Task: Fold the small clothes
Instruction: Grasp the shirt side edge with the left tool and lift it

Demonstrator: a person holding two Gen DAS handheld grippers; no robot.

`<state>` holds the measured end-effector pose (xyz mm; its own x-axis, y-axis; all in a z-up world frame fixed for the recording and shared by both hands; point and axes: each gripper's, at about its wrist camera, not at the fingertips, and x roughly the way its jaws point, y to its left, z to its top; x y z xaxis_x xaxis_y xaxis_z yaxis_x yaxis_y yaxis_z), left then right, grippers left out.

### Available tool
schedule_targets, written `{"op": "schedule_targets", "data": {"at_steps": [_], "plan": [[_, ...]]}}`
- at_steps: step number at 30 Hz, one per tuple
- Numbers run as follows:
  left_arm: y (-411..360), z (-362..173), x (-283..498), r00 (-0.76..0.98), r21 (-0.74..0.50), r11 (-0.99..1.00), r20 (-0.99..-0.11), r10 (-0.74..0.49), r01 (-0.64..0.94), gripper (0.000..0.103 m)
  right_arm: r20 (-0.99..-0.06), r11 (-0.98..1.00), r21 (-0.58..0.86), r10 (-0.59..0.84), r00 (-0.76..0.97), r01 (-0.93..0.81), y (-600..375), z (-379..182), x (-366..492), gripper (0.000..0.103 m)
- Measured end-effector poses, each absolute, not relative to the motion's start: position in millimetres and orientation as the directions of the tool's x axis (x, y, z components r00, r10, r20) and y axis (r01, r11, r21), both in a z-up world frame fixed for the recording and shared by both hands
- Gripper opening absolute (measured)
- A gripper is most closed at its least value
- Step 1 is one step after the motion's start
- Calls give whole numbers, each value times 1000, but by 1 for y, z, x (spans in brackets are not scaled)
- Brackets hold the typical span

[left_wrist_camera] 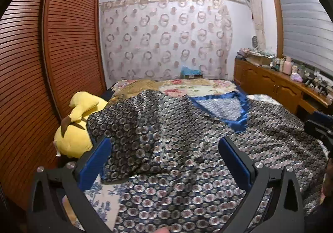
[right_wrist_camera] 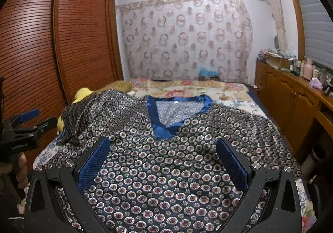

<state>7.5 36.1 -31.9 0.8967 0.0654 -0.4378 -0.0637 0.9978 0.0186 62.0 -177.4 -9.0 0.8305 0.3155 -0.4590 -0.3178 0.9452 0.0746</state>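
covering most of the bed (right_wrist_camera: 239,95), a dark patterned top (right_wrist_camera: 166,170) with a blue v-neck trim (right_wrist_camera: 164,128) is laid out flat, its left sleeve heaped toward a yellow plush toy (left_wrist_camera: 77,128) beside the wooden wardrobe (left_wrist_camera: 62,45); the left gripper (left_wrist_camera: 164,149) is held just above the garment's left part, fingers spread wide, nothing pinched; the right gripper (right_wrist_camera: 163,149) is likewise held spread over the chest below the neckline, nothing gripped

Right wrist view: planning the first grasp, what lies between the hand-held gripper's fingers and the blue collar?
Only the patterned shirt itself, up to its blue collar.
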Motion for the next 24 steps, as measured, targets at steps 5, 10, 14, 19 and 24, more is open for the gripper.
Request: {"op": "schedule_targets", "data": {"at_steps": [5,10,14,19,24], "plan": [[56,-46,13,884,14,996,-459,89,-93,103,-483,940,60,322,814,-336,-168,-19,69,103],[81,-58,19,866,1,995,-493,88,-100,103,-513,929,63,343,787,-364,-160,-30,74,103],[108,-70,29,840,-29,995,-538,66,-96,103,-544,914,52,363,756,-402,-146,-42,84,103],[130,-76,36,828,-5,993,-553,96,-118,103,-576,893,16,376,726,-449,-128,-49,93,103],[156,-83,52,799,5,993,-592,101,-122,103,-609,873,9,391,690,-487,-113,-56,101,103]]}}
